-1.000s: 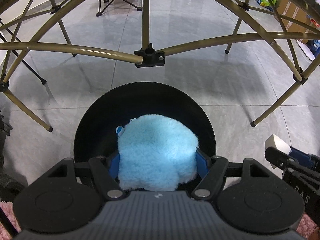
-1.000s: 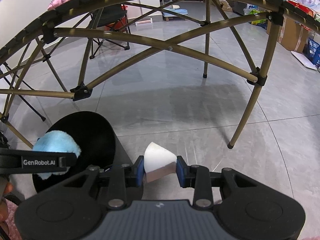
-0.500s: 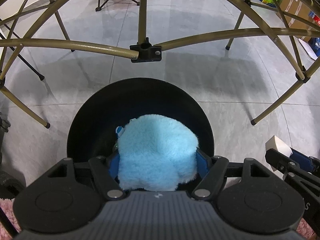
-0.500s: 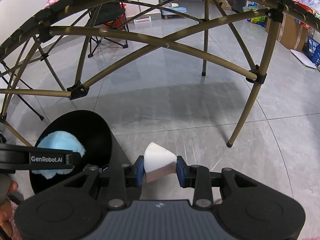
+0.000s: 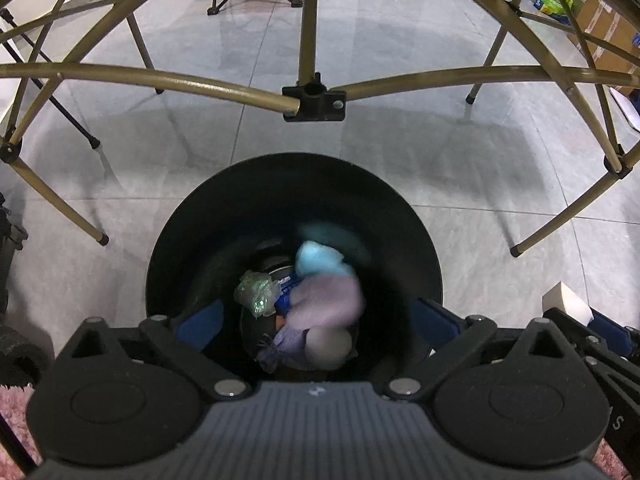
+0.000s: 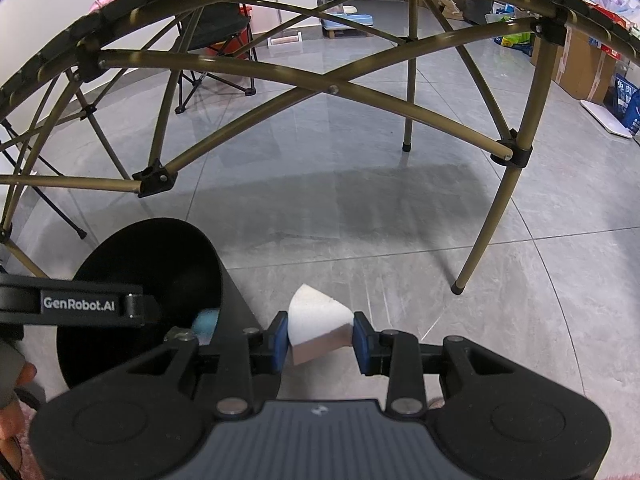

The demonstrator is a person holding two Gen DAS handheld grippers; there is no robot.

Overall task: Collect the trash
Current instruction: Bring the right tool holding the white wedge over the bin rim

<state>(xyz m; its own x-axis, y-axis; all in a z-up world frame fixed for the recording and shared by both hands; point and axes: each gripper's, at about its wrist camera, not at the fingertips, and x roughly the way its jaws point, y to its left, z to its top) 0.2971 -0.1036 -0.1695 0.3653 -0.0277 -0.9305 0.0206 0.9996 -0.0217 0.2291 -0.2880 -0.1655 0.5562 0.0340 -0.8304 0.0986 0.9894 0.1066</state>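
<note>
My left gripper [image 5: 316,320] hangs over the black round bin [image 5: 224,200], its jaws opening wide with nothing between the pads. A fluffy light blue piece [image 5: 318,260] lies blurred down inside the bin, on a purple fluffy piece [image 5: 328,300] and a crumpled greenish wrapper [image 5: 258,292]. My right gripper [image 6: 320,338] is shut on a white wedge of foam [image 6: 318,324] with a pinkish side, held just right of the bin [image 6: 160,256]. The blue piece [image 6: 206,320] shows as a sliver inside it. The left gripper's arm [image 6: 76,306] crosses the bin's mouth.
A folding table's olive metal legs and braces [image 5: 312,96] arch over the bin and the grey tiled floor [image 6: 360,220]. One leg foot [image 6: 456,288] stands to the right of the wedge. Pink shaggy rug [image 5: 16,396] lies at my near edge. Cardboard boxes [image 6: 580,68] stand far right.
The left gripper's jaws have spread and the light blue fluffy piece has dropped out of them into the bin. The right gripper holds the white wedge as before.
</note>
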